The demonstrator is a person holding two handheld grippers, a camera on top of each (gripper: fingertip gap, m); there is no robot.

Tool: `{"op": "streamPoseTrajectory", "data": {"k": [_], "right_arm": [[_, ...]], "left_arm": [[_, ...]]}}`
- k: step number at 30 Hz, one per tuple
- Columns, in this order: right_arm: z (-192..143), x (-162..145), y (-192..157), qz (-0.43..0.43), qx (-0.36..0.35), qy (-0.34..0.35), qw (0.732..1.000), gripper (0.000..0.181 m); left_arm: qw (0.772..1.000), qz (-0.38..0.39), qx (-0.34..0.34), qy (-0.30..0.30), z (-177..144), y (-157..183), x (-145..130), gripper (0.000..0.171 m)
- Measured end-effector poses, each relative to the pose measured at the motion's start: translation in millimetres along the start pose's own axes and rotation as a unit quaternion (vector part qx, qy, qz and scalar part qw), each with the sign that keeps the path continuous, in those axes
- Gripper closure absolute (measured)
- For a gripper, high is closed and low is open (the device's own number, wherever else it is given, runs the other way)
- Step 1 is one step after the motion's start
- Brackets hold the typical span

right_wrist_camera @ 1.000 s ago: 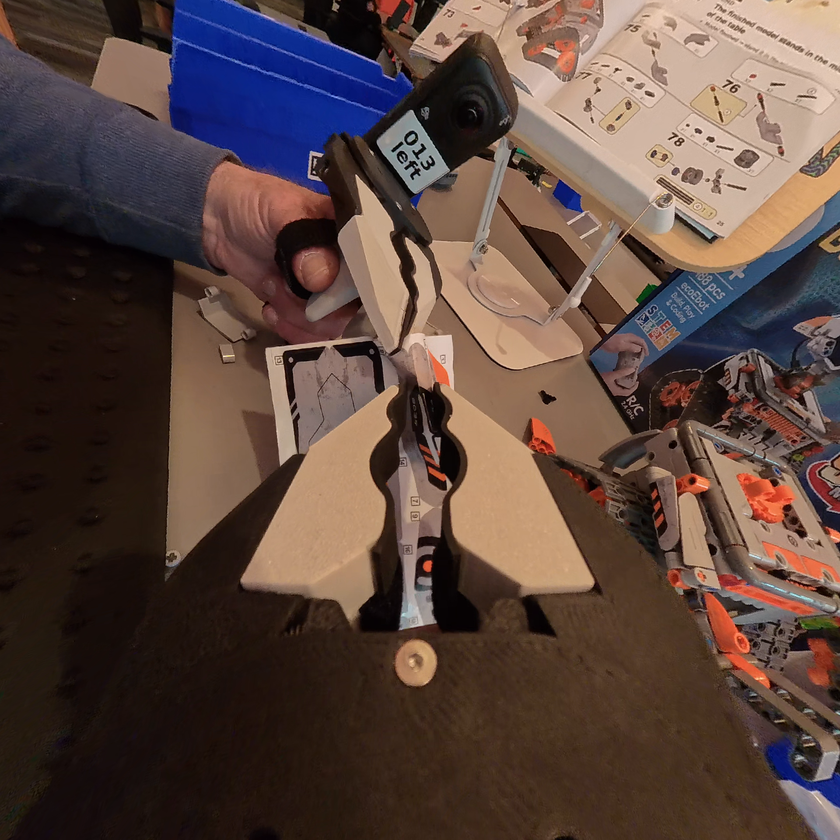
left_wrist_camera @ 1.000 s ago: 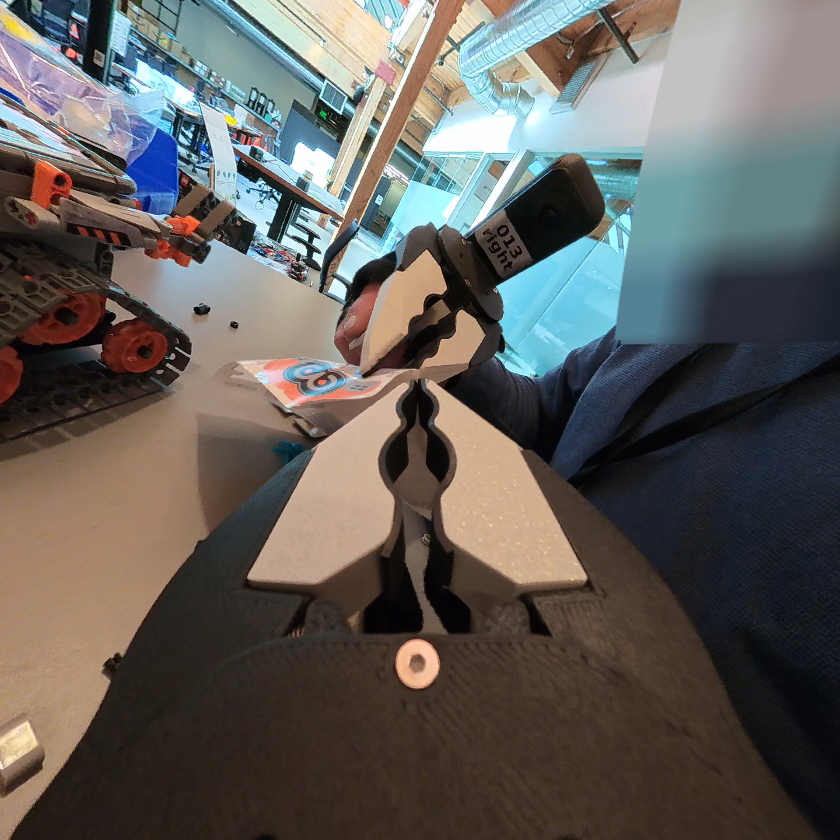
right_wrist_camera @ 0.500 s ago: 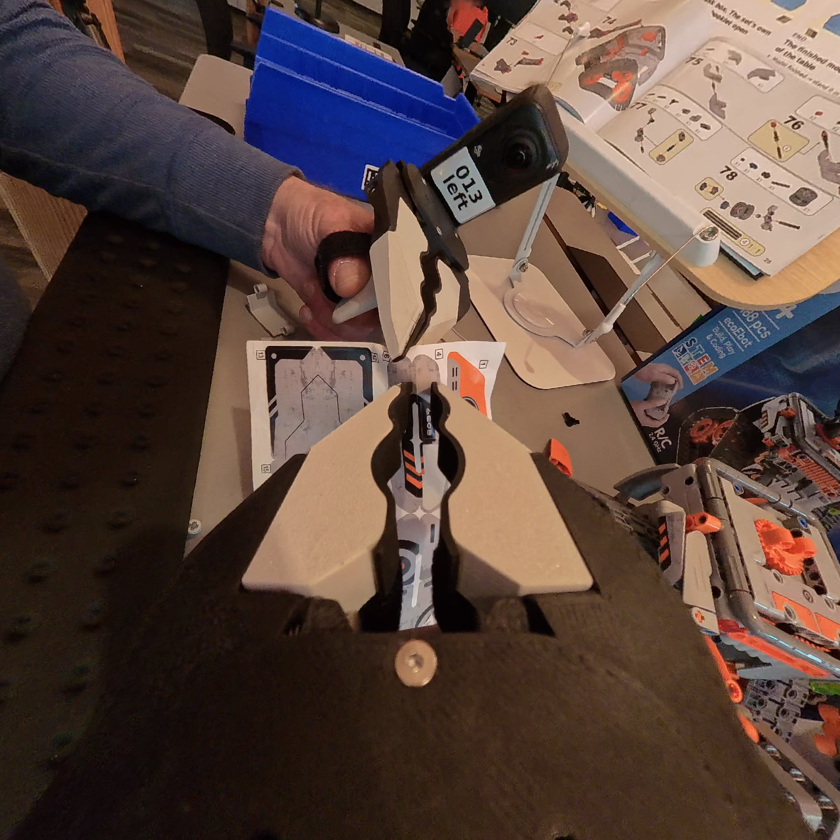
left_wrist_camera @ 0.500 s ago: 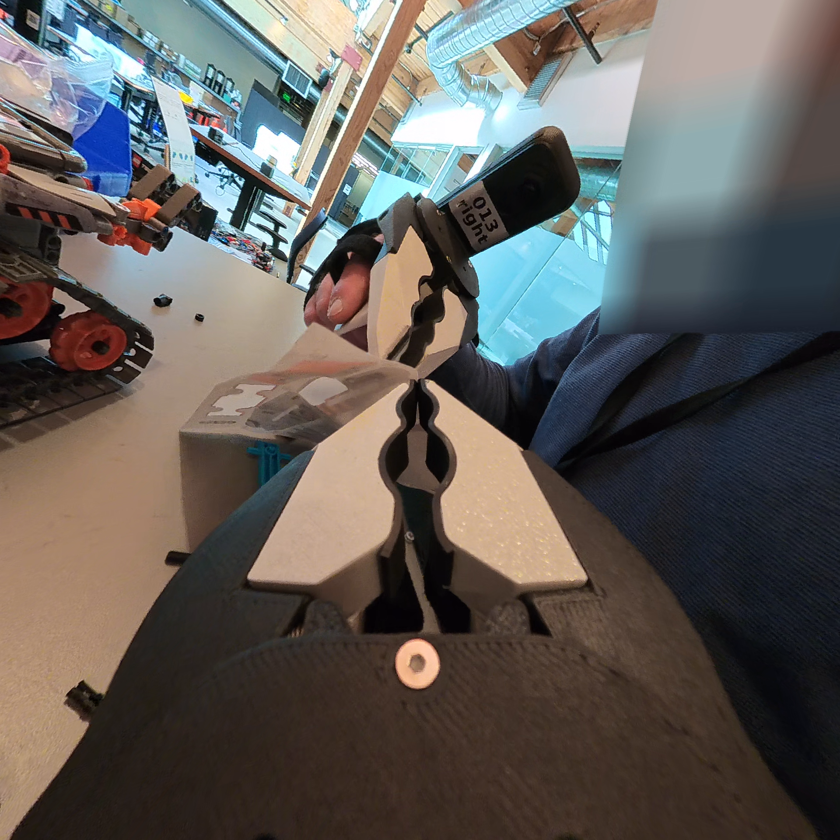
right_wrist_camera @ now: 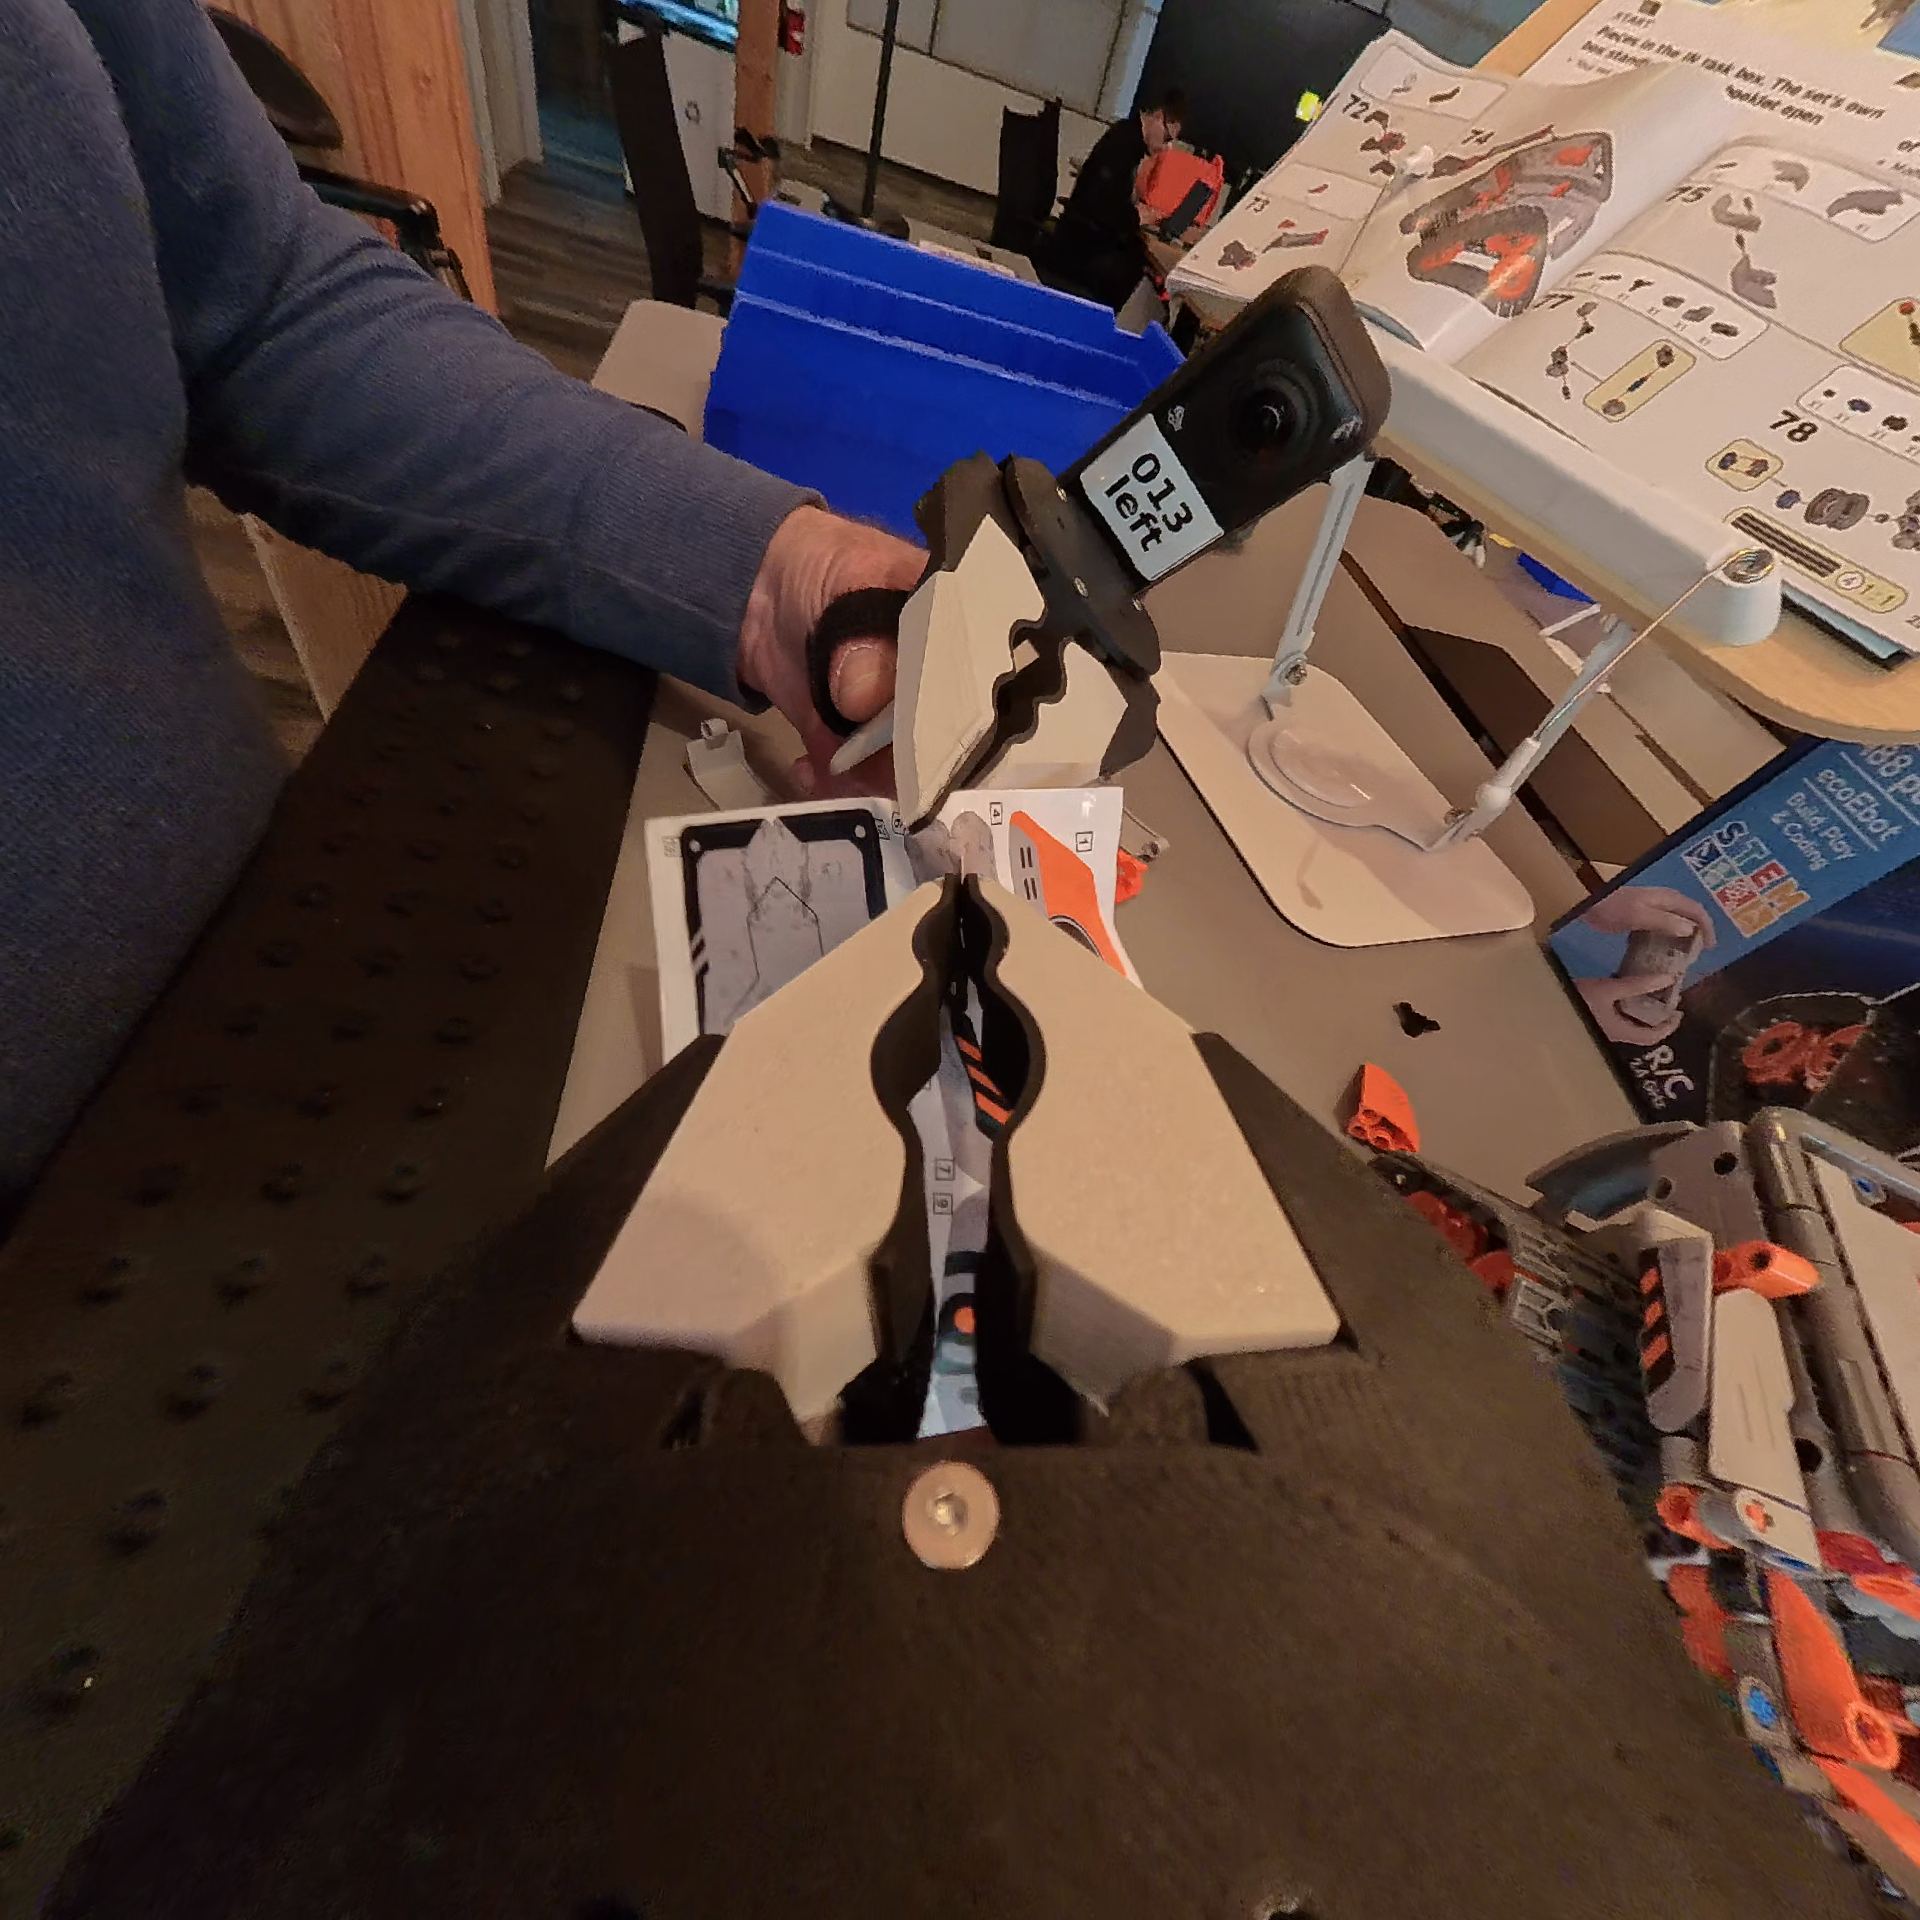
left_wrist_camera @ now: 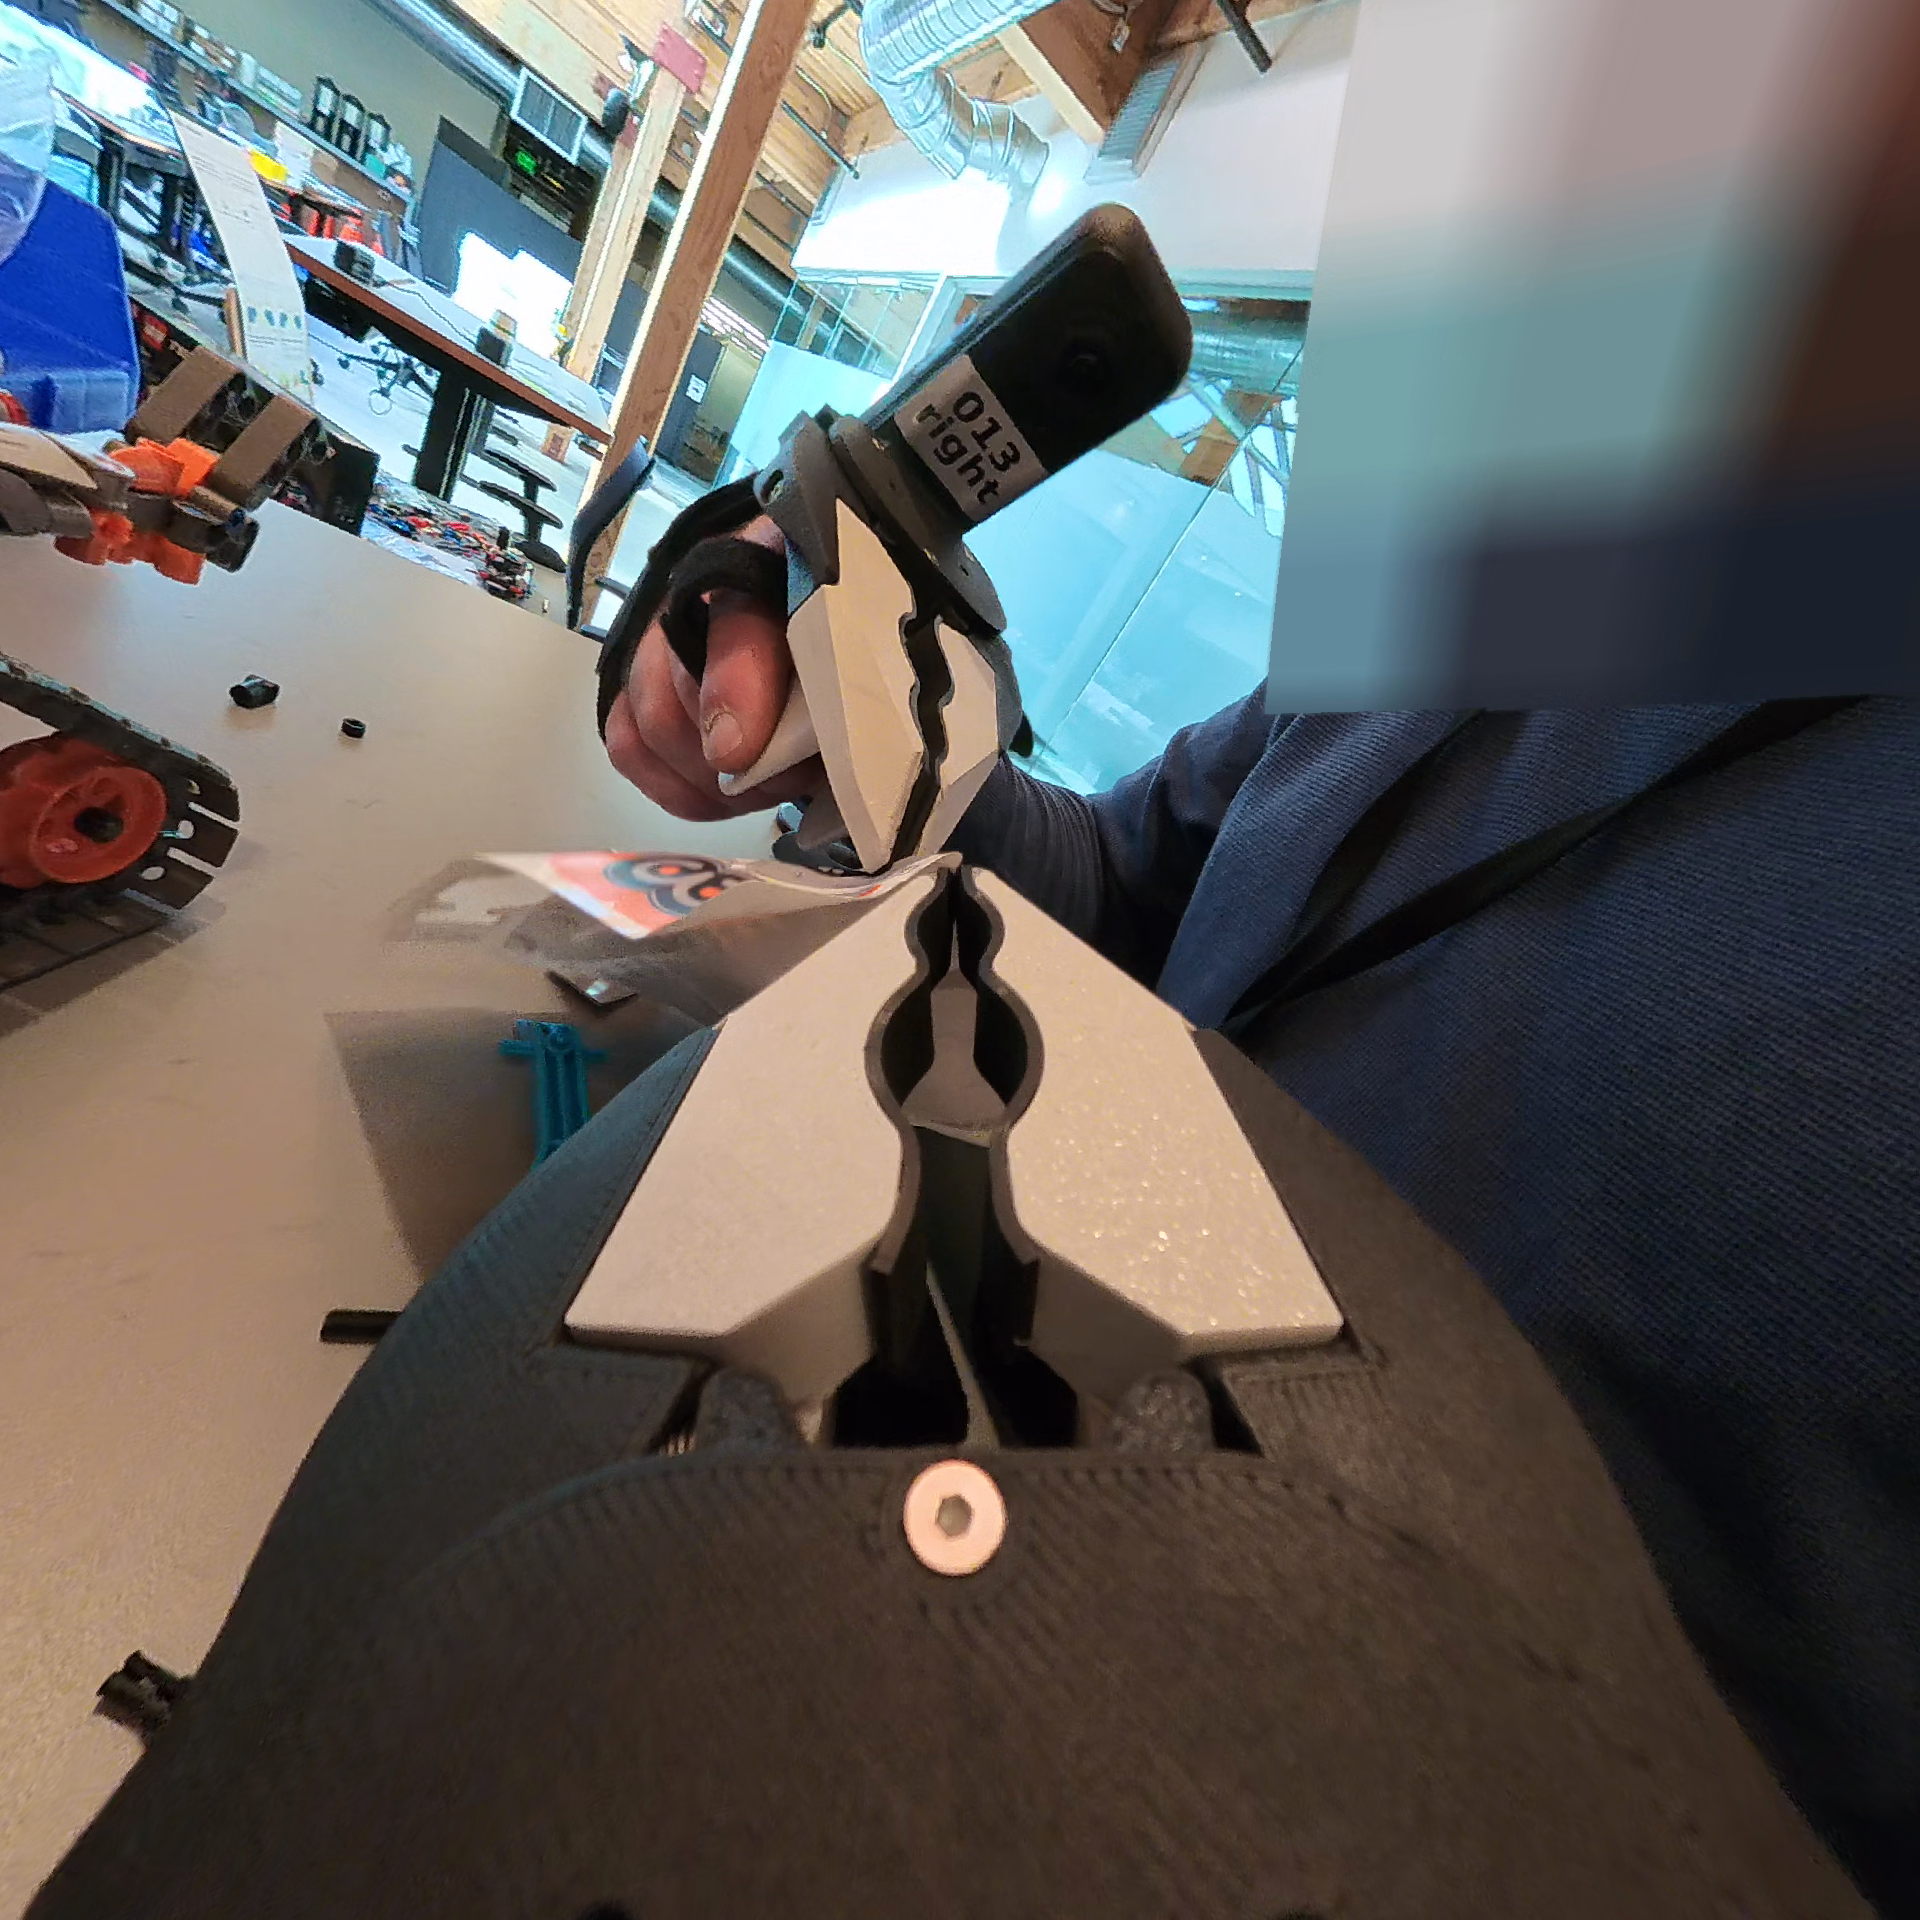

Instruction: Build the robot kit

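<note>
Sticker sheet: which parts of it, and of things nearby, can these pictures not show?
- Sticker sheet: its middle is hidden behind the right gripper, right wrist view.
- Its printed face: seen nearly edge-on, left wrist view.
- Tracked model: cut by the left edge, left wrist view.

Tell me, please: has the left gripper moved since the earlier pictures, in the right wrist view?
Yes. Against the white stand base, the left gripper has risen and its camera end has swung toward the open instruction book; its tip stays at the sticker sheet.

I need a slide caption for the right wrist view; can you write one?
Right gripper, shut on a sticker sheet, meets the left gripper over it, beside a tracked brick model.
</note>
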State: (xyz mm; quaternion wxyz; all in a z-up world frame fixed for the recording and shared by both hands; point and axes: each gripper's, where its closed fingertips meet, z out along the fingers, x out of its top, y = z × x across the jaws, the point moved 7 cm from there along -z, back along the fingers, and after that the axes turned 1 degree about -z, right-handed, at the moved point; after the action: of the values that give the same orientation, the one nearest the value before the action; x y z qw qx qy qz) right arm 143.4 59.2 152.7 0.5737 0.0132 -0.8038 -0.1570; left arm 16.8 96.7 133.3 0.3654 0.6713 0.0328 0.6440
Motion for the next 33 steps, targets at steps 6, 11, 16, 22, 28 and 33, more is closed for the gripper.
{"op": "streamPoseTrajectory", "data": {"k": [6,11,16,22,28,33], "right_arm": [[-3.0,0.3,1.7,0.055,0.026,0.036,0.997,0.181],[-8.4,-2.6,9.1,0.116,0.028,0.07,0.99,0.181],[-17.1,-2.2,9.2,0.101,0.028,0.067,0.992,0.181],[-6.5,-1.3,-3.7,0.048,0.035,0.023,0.998,0.162],[-3.0,-2.2,-6.2,0.057,0.062,0.024,0.996,0.176],[-4.4,-3.1,-9.0,0.082,0.095,0.045,0.991,0.179]], "left_arm": [[1.0,0.021,0.004,-0.009,-1.4,3.0,0.8,0.171],[0.999,0.035,0.016,-0.029,-0.6,3.1,-2.5,0.171],[0.999,0.034,0.017,-0.038,4.7,2.2,-4.8,0.171],[0.999,0.029,0.01,-0.032,6.3,2.0,-3.9,0.171],[0.998,0.042,-0.009,-0.041,11.6,5.6,-1.8,0.171],[0.997,0.059,-0.018,-0.055,14.5,9.1,-2.2,0.171]]}}
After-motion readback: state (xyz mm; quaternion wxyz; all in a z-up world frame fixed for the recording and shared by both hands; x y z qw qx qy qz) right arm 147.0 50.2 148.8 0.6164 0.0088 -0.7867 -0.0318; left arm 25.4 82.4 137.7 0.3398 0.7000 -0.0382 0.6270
